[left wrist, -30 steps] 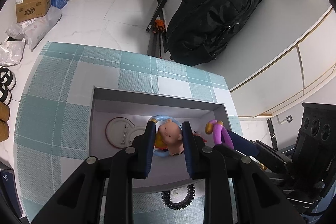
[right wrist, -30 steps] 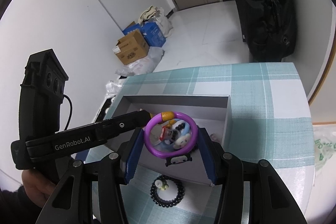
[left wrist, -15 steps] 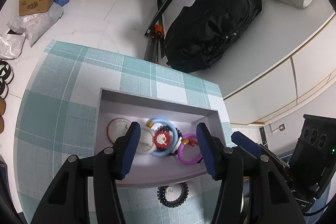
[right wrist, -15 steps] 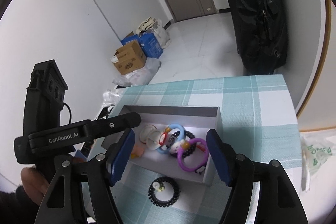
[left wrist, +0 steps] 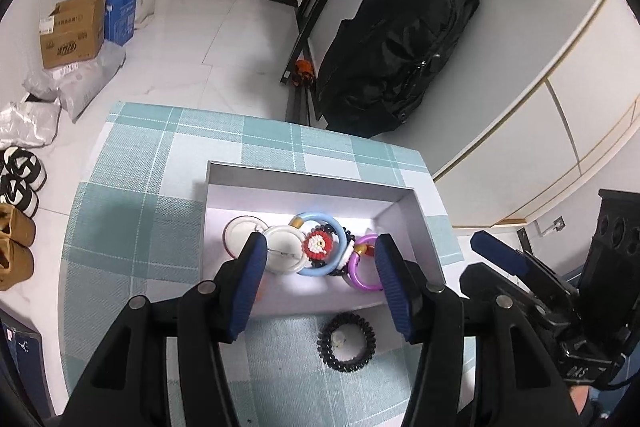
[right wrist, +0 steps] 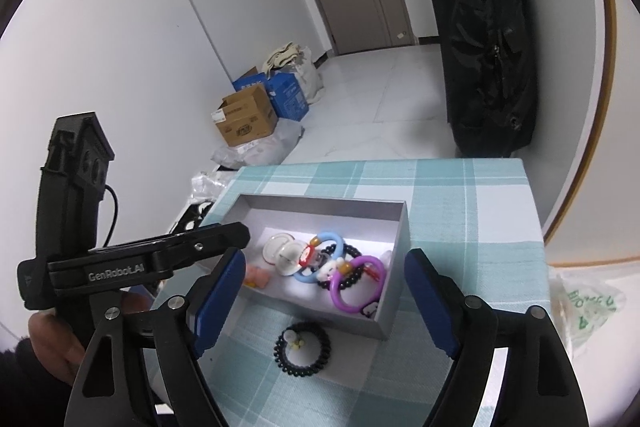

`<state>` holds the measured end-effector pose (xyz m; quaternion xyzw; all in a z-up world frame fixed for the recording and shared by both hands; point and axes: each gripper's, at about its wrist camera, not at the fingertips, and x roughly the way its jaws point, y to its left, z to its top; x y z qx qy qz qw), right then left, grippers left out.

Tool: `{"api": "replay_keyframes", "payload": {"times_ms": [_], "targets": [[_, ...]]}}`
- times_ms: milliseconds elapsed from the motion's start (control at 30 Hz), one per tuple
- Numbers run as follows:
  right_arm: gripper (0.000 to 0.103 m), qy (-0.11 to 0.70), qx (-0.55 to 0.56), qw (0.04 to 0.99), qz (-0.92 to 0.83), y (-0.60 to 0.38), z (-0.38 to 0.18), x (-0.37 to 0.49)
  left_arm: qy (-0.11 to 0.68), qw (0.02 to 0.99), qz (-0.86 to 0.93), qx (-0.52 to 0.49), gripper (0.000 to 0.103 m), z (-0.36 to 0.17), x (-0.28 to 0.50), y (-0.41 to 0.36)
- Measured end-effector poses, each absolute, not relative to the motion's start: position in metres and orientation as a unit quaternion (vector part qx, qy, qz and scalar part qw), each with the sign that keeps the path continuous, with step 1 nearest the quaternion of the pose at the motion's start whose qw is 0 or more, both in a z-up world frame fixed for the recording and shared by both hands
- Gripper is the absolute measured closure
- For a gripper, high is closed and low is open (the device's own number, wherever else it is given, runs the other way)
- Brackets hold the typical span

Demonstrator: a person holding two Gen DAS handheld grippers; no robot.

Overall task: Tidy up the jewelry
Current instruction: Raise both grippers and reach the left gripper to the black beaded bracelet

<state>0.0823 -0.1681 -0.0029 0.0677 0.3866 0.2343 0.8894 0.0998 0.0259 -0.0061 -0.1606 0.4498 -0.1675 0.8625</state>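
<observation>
Both claws are held wide apart and empty: the left claw (left wrist: 320, 283) hangs over the near half of the box (left wrist: 308, 177), and the right claw (right wrist: 324, 291) over its near wall. The box sits at the centre of the desk (left wrist: 132, 195). One piece lies outside it: the black coil (right wrist: 302, 347), on the cloth just beside the near wall, low in the right view.

The step in hand is judged to be the pick-up of that coil. It is best taken by the right claw, which is already nearly above it. The claw should be lowered straight down, one finger inside the ring and one outside, so that only the cord is pinched. A soft coil is likely to flatten or spring away under a hard squeeze, so a gentle closure is advised. The near wall must be cleared on the lift.

Count, inside the box:
- white discs (left wrist: 284, 255): two, overlapping
- blue ring (left wrist: 320, 243): one
- purple ring (right wrist: 356, 283): one
- black bead bracelet (right wrist: 354, 251): one, partly covered
- pink figure (right wrist: 258, 277): one, in the near left corner

Small charms on the rings cannot be counted reliably.
</observation>
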Motion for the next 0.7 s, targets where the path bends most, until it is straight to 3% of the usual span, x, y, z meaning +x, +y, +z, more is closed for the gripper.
{"api": "replay_keyframes", "payload": {"times_ms": [167,700], "targets": [[0.015,0.376,0.051,0.896,0.233,-0.166,-0.001,0.072,0.436,0.871,-0.176,-0.143,0.042,0.000,0.087,0.021],[0.000,0.375,0.059,0.902,0.208,-0.194,-0.003,0.041,0.466,0.860,-0.200,-0.052,0.039,-0.028,0.047,-0.018]]}}
